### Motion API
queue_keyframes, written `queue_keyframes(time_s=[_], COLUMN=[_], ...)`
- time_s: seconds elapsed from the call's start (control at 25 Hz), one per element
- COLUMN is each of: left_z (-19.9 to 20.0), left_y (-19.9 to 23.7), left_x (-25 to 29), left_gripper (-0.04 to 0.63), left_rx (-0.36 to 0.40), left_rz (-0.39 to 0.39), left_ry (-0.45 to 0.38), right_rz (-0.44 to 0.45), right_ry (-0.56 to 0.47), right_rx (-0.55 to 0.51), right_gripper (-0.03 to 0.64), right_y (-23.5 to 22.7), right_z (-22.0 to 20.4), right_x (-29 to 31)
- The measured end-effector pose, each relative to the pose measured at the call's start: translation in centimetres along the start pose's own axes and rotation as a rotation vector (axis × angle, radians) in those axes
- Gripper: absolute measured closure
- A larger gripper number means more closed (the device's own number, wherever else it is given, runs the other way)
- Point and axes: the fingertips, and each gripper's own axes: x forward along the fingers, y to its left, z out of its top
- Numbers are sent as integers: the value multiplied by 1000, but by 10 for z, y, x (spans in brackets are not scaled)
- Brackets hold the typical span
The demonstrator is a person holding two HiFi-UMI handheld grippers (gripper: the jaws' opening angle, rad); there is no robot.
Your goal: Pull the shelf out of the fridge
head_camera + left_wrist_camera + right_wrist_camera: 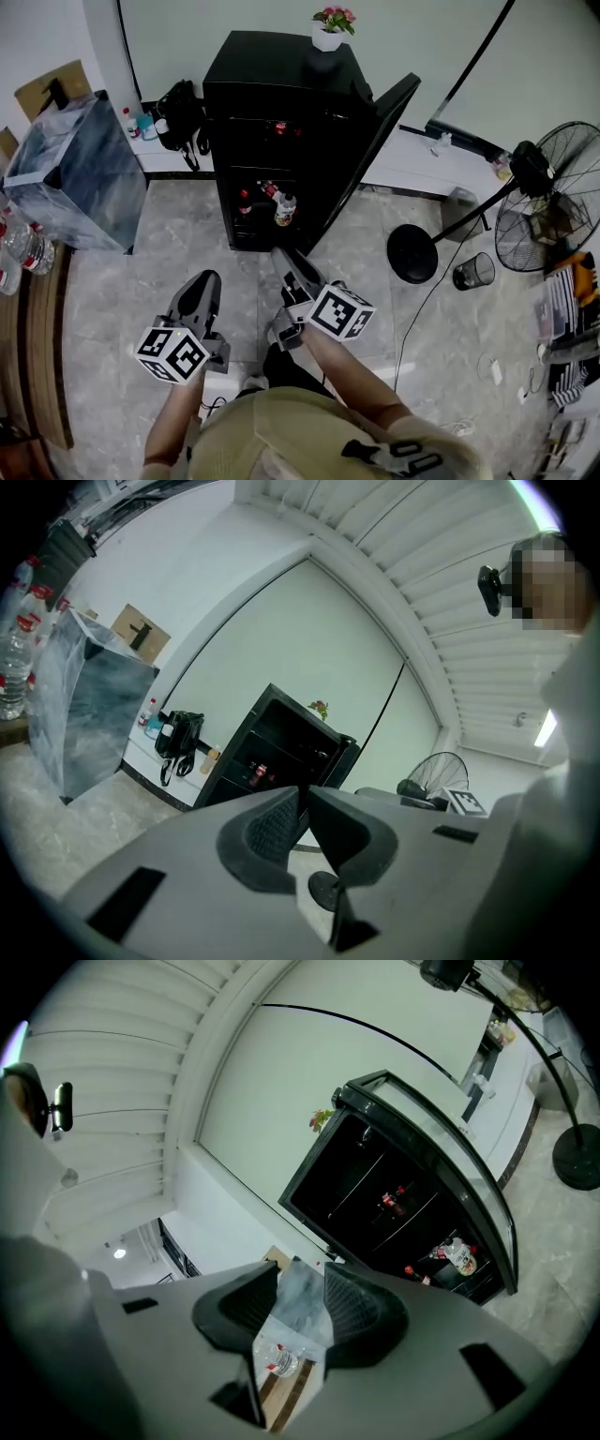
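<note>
Approach phase: both grippers are held out level toward the black fridge (281,84), well short of it, with nothing touched yet. The fridge door (380,131) is already swung open, so the shelf (403,1219) is reachable; it's still seated inside, with red-capped drinks (394,1196) on it. The left gripper (302,794) has its jaws pressed together and empty. The right gripper (300,1274) has its jaws spread wide with nothing between them, only background showing through the gap, so my guess is the right one does the pull. Next: close the distance, line the spread jaws up with the shelf's front edge, pinch, then draw straight out and level so the drinks don't tip. A labelled bottle (285,209) lower down sits near the opening, so stay clear of it. Hard to read: the interior is very dark, the shelves show only as thin pale lines, and I can't tell which one is meant or whether it has a lip or stop. The fridge's lower front is partly cut off by the right gripper's body.
</note>
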Motion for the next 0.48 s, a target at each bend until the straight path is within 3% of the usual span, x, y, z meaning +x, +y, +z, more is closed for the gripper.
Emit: queue_keyframes(time_s=[0.48], left_z=[21], left_y=[25], left_x=[130], left_gripper=[577], left_rx=[-89], left_rz=[52], left_ry=[-24], right_rz=[-33], right_ry=[-7], right_rx=[15], right_gripper=[469], right_y=[-80], right_z=[81], right_x=[93])
